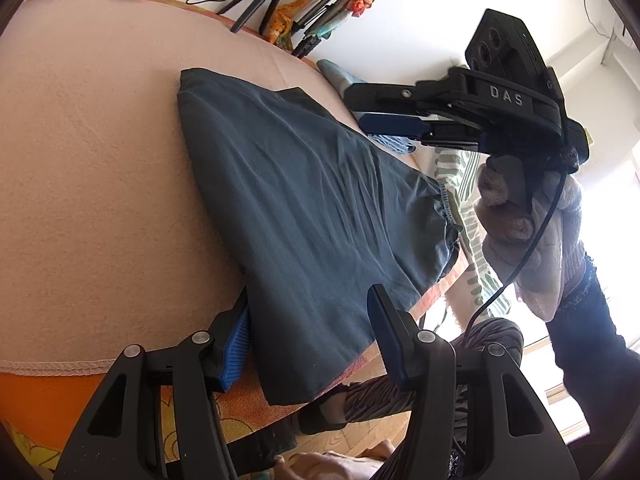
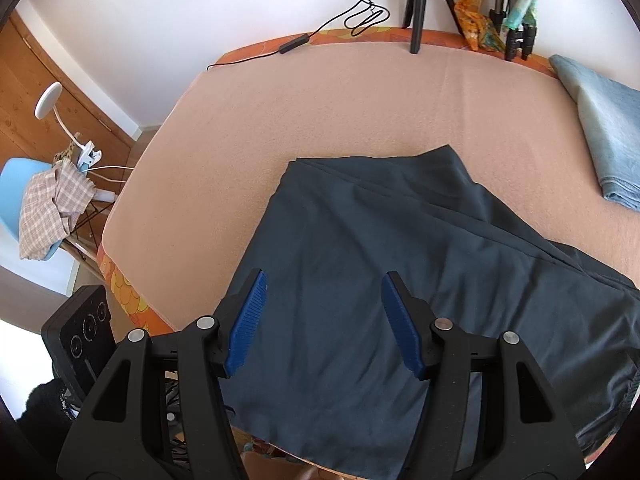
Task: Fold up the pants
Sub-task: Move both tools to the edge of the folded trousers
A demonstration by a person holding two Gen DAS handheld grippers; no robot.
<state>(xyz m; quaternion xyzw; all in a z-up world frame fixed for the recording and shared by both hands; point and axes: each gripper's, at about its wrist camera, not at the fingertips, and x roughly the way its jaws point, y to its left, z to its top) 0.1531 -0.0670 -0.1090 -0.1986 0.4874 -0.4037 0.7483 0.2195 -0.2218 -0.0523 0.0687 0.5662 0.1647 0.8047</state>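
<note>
Peach blanket (image 2: 360, 100) covers the desk; dark pants (image 2: 400, 280) lie folded at its near edge, hem overhanging. Left tool (image 1: 310, 336) spread wide, straddling that hem; right tool (image 2: 322, 324) also spread, empty, above the cloth. Risk: pinching one layer only, or dragging the overhang off. Waistband (image 1: 446, 216) bunched; layer count unclear.
</note>
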